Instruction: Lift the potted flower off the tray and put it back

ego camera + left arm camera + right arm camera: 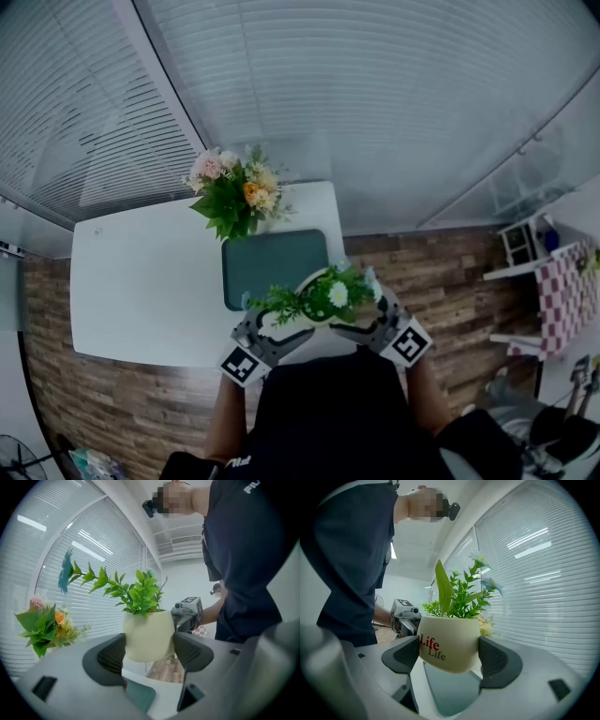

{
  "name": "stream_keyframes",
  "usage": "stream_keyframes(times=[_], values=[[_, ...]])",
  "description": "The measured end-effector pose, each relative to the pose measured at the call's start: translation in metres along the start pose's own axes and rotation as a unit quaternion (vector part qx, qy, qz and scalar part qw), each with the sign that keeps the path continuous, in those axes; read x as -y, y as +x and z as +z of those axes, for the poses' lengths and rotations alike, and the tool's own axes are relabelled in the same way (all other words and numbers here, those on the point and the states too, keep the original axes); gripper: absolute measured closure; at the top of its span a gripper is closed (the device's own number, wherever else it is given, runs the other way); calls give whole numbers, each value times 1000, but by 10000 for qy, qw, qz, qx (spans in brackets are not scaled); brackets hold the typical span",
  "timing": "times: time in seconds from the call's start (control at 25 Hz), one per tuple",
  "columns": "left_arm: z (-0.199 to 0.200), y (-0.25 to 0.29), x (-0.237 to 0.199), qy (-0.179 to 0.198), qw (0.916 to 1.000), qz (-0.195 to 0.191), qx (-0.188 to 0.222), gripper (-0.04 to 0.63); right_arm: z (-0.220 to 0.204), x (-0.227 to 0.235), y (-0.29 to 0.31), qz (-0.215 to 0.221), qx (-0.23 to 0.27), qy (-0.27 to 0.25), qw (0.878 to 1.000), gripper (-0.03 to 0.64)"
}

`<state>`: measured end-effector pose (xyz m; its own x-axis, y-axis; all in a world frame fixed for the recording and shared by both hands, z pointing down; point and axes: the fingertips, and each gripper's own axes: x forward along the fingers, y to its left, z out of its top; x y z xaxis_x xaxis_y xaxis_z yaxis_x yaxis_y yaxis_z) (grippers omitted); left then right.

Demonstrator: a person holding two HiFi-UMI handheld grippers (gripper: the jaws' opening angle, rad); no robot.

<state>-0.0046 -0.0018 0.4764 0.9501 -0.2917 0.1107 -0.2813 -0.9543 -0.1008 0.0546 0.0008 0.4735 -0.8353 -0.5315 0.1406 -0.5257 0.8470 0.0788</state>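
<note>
The potted flower (328, 295) hangs in the air over the near right corner of the dark green tray (272, 262), lifted clear of it, with both tongs clamped on its cream pot from opposite sides. The left gripper (149, 651) presses its ribbed pads against the pot's walls on the side nearer the tray's left, and the right gripper (449, 653) squeezes it from the other side, where red lettering reads "Life". The pot sits upright between them, green sprigs and small pale blooms spreading above the jaws. The tray lies on a white table (141, 281). Just beyond the tray's far left corner stands a bouquet (232, 192) of pink and orange flowers, well apart from the held pot, before pale window blinds (375, 94).
</note>
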Motion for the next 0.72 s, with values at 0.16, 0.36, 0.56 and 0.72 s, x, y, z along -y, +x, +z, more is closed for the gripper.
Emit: stream_keyframes(times=[0.16, 0.36, 0.56, 0.72], values=[[-1, -1, 3, -56, 10000, -18, 14, 288, 18, -1, 4, -59, 614, 73, 9981, 255], [0, 1, 1, 40, 10000, -19, 4, 288, 15, 3, 2, -33, 632, 185, 9978, 255], [-14, 6, -7, -176, 9996, 217, -79, 288, 8, 11, 12, 146, 694, -76, 9975, 255], [-29, 9, -15, -504, 9977, 405, -195, 288, -4, 20, 21, 352, 643, -76, 9973, 255]])
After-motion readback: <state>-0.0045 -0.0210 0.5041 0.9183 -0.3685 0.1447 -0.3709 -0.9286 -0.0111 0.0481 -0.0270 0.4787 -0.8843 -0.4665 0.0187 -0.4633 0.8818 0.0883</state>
